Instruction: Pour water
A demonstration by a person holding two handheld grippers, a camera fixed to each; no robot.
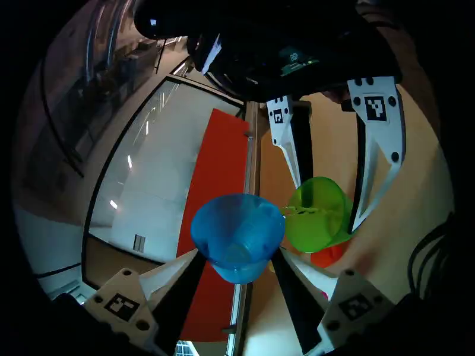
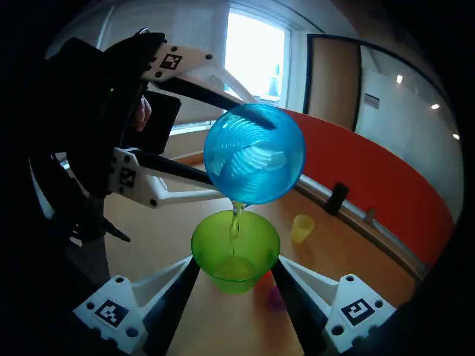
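A translucent blue cup (image 2: 254, 153), tipped steeply, pours a thin stream of water (image 2: 236, 222) into the upright green cup (image 2: 261, 252) just below.

Seemingly ribbed blue cup (image 2: 254, 153); green cup (image 2: 236, 252)

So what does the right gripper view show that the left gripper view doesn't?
Right gripper view: a thin stream of water falling from the blue cup into the green cup, plus a small yellow cup on the table. Left gripper view: dark cables at the right edge. Both: the left tongs clamping the blue cup, the right tongs clamping the green cup, and the red panel.
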